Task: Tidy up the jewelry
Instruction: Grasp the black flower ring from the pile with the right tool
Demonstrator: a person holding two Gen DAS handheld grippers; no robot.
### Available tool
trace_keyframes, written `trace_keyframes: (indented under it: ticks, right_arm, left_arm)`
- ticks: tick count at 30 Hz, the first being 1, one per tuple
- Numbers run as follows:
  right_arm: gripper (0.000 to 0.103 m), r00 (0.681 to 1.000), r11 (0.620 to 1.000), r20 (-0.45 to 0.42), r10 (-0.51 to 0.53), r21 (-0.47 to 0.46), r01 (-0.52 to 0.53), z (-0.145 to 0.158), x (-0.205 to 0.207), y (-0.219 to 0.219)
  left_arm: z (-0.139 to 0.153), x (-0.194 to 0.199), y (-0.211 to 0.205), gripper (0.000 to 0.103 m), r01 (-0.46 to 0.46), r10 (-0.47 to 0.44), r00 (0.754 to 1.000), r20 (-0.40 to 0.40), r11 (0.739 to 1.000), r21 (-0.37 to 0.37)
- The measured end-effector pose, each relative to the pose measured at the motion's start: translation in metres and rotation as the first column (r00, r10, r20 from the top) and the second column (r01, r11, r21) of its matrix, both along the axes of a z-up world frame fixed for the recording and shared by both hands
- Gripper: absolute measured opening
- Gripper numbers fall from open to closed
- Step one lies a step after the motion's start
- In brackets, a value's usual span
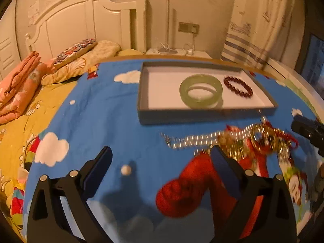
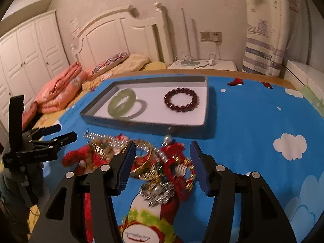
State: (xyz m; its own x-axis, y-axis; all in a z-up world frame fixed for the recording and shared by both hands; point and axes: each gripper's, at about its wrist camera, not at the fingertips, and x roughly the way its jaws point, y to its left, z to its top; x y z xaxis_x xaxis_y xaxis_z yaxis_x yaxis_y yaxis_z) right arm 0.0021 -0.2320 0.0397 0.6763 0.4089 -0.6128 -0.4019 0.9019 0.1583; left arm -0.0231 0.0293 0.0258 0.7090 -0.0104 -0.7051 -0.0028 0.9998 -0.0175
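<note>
I have both claws over the counter, which is covered with a bright blue cartoon-printed cloth (image 2: 253,121) showing white clouds and a red figure. My left claw (image 1: 162,158) stands wide open with nothing between its dark blue pads, only bare cloth below it; the tangled heap of jewelry (image 1: 253,139) lies just off its right-hand finger, with a silvery beaded chain (image 1: 194,139) trailing out toward the left. My right claw (image 2: 163,158) is open as well, its ribbed blue pads (image 2: 126,166) standing on either side of the heap, which from this camera shows gold bangles, pearl strands, red cord and a rhinestone piece; I see no pad pressing on anything. Beyond the heap sits the shallow grey cardboard tray with a white floor (image 2: 204,121). Inside it a pale green jade-like bangle (image 2: 121,105) lies toward the left, and a dark red beaded bracelet (image 2: 180,100) lies to the right of it, the two well apart. At the left edge of the right camera's view I can see the other claw's black frame (image 2: 36,141). Behind the counter there is a bed with a white headboard (image 2: 121,38), folded pink bedding (image 2: 58,89) and a white nightstand (image 2: 218,64).
</note>
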Motion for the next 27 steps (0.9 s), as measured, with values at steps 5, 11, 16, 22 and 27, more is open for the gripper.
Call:
trace_keyframes:
  ticks: [5,11,16,22,27]
  right_arm:
    - [0.054,1.0,0.999,-0.013,0.026,0.025,-0.026,-0.008,-0.005,0.01]
    - [0.049,0.998,0.998,-0.021,0.054,0.039,-0.054,-0.007,-0.013,0.017]
    - [0.036,0.99,0.992,-0.059,0.125,0.039,-0.123,-0.007,-0.02,0.044]
    - [0.036,0.988,0.999,-0.147,0.043,-0.012,-0.045,-0.012,-0.007,0.051]
    - [0.035,0.985,0.998,-0.171,-0.022,-0.061,0.012,-0.012,0.001,0.053]
  left_arm:
    - [-0.011,0.001,0.008,0.098,-0.002,0.0,0.999,-0.052,0.999,-0.053]
    - [-0.016,0.008,0.015,0.097,-0.017,0.008,0.997,-0.083,0.994,-0.107]
    - [-0.016,0.01,0.018,0.098,-0.023,0.01,0.996,-0.092,0.99,-0.138]
    - [-0.015,0.009,0.018,0.098,-0.016,0.003,0.996,-0.084,0.988,-0.153]
    - [-0.015,0.007,0.02,0.099,-0.005,-0.007,0.997,-0.072,0.986,-0.164]
